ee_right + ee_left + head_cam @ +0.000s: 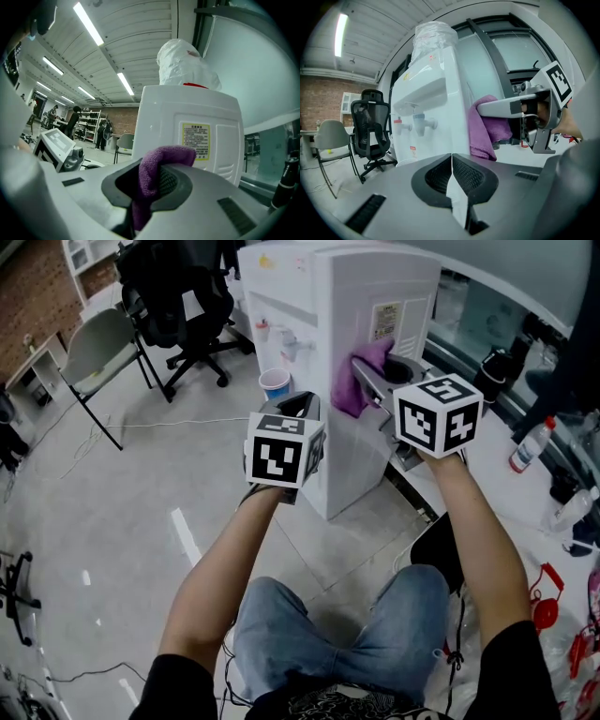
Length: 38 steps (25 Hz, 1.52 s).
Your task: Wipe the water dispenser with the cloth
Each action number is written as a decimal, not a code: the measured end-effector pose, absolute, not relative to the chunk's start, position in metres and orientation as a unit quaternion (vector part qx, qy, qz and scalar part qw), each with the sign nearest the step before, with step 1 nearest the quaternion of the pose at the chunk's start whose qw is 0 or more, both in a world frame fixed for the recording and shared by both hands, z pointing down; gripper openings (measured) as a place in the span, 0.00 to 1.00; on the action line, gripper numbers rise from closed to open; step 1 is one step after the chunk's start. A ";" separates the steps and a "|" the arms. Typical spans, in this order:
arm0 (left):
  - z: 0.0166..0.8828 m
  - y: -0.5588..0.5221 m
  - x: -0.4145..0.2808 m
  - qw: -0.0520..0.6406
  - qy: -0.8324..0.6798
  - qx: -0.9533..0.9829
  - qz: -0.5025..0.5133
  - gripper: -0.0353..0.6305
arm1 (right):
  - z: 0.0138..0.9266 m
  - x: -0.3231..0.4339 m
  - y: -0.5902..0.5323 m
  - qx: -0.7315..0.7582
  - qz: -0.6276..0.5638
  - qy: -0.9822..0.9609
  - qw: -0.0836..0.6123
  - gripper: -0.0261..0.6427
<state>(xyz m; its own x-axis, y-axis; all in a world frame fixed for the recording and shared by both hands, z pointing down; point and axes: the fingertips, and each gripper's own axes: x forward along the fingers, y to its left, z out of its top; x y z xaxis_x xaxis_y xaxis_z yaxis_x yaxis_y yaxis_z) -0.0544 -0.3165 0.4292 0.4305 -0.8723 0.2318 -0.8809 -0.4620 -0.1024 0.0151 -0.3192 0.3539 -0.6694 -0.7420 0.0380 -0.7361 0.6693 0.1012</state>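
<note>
A white water dispenser [323, 343] stands on the floor with two taps on its front [417, 123]. My right gripper [367, 382] is shut on a purple cloth [358, 381] and holds it against the dispenser's side panel, below a yellow label [195, 138]. The cloth [150, 176] bulges out between the right jaws. My left gripper [298, 411] hangs in front of the dispenser's near corner, shut with nothing in it [451, 174]. From the left gripper view the cloth [483, 127] drapes down beside the dispenser's edge.
A paper cup [275, 383] stands on the floor by the dispenser's front. A black office chair [178, 296] and a grey folding chair [98, 348] are at the left. A desk [511, 484] with bottles runs along the right.
</note>
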 end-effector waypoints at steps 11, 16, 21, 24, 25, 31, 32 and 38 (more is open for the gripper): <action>0.467 -0.321 -0.054 0.029 -0.520 0.841 0.146 0.09 | 0.432 0.021 -0.326 0.398 -0.001 -0.915 0.057 0.11; 0.480 -0.321 -0.055 0.031 -0.523 0.840 0.142 0.09 | 0.469 0.020 -0.326 0.397 0.011 -0.915 0.067 0.11; 0.499 -0.318 -0.057 0.025 -0.527 0.837 0.145 0.09 | 0.505 0.021 -0.327 0.395 0.028 -0.916 0.060 0.11; 0.513 -0.315 -0.061 0.033 -0.527 0.837 0.146 0.09 | 0.519 0.022 -0.327 0.400 0.033 -0.915 0.046 0.11; 0.517 -0.314 -0.062 0.036 -0.528 0.836 0.145 0.09 | 0.523 0.022 -0.327 0.403 0.034 -0.913 0.043 0.11; 0.537 -0.309 -0.067 0.037 -0.533 0.835 0.135 0.09 | 0.563 0.019 -0.326 0.413 0.048 -0.908 0.052 0.11; 0.542 -0.308 -0.067 0.039 -0.532 0.835 0.134 0.09 | 0.571 0.019 -0.325 0.414 0.052 -0.907 0.054 0.11; 0.581 -0.303 -0.067 0.051 -0.529 0.835 0.142 0.09 | 0.623 0.015 -0.322 0.426 0.076 -0.899 0.069 0.11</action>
